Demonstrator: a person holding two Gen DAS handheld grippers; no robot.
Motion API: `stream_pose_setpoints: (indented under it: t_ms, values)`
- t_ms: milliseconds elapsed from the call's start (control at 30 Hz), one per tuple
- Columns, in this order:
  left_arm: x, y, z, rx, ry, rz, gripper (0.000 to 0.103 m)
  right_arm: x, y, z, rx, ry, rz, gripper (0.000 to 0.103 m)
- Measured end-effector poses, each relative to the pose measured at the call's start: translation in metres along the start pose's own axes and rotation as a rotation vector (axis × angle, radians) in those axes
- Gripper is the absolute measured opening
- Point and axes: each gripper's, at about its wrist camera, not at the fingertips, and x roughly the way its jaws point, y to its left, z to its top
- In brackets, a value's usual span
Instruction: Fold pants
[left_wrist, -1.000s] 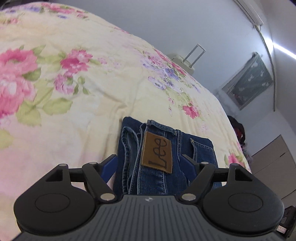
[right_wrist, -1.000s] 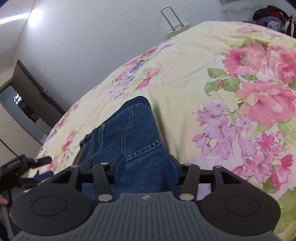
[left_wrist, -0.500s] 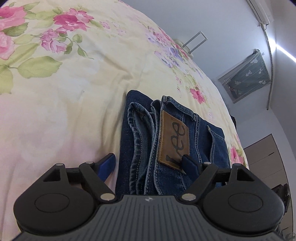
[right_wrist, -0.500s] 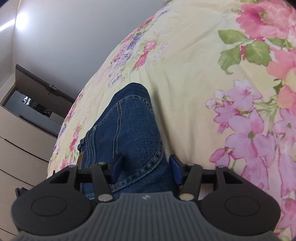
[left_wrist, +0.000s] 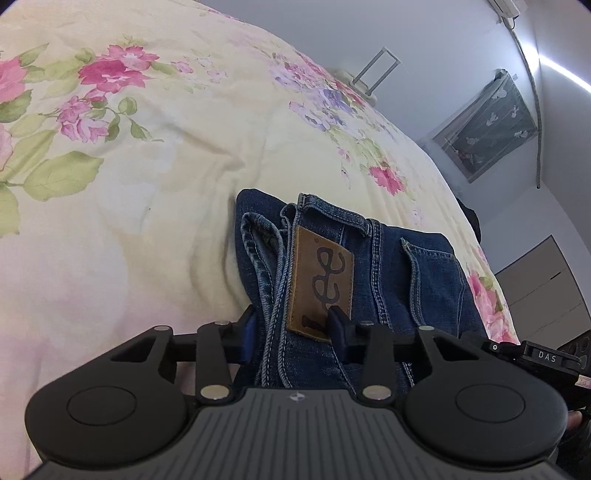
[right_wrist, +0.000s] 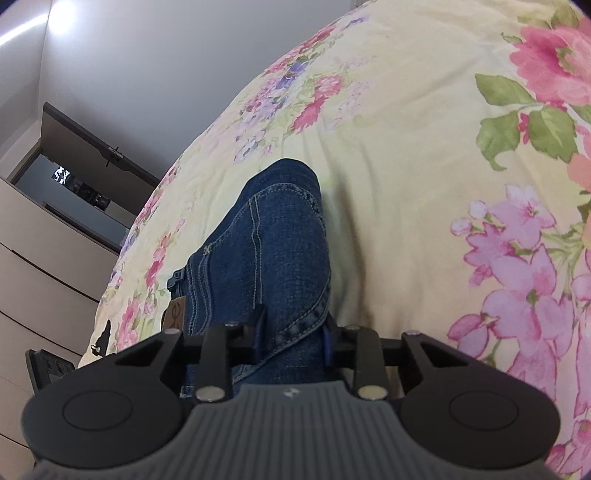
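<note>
jeans (left_wrist: 373, 266) lay folded small on the floral bedspread (left_wrist: 155, 177). left gripper (left_wrist: 291, 328) had just closed on the waistband end by the leather patch (left_wrist: 321, 284), right gripper (right_wrist: 291, 332) on the far edge, likely to lift the bundle evenly.

Pale yellow bedspread (left_wrist: 155, 192) printed with pink and purple flowers, spread across the bed. Plain white walls (right_wrist: 155, 66) behind. Suitcase handle (left_wrist: 376, 68) upright past the far edge of the bed. Dark patterned curtain (left_wrist: 487, 125) over a window. Grey drawer fronts (right_wrist: 33, 280) at one side. Strip light (left_wrist: 565, 75) glowing overhead.
</note>
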Motion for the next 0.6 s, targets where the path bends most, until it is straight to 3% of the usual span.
stream_pose_setpoints:
  t_ms: [167,400,600]
  values:
    - [-0.020,-0.005,-0.001,0.021,-0.023,-0.004,0.027,-0.012,0.027,0.007,-0.046,-0.005,-0.030,0.018]
    - [-0.074,0.003,0.003,0.017,-0.067,-0.017,0.026,-0.043,0.090,0.001,-0.149,-0.022,0.005,0.016]
    - [-0.145,0.025,0.030,0.096,-0.090,0.041,0.026,-0.041,0.141,-0.018,-0.147,-0.030,0.107,0.016]
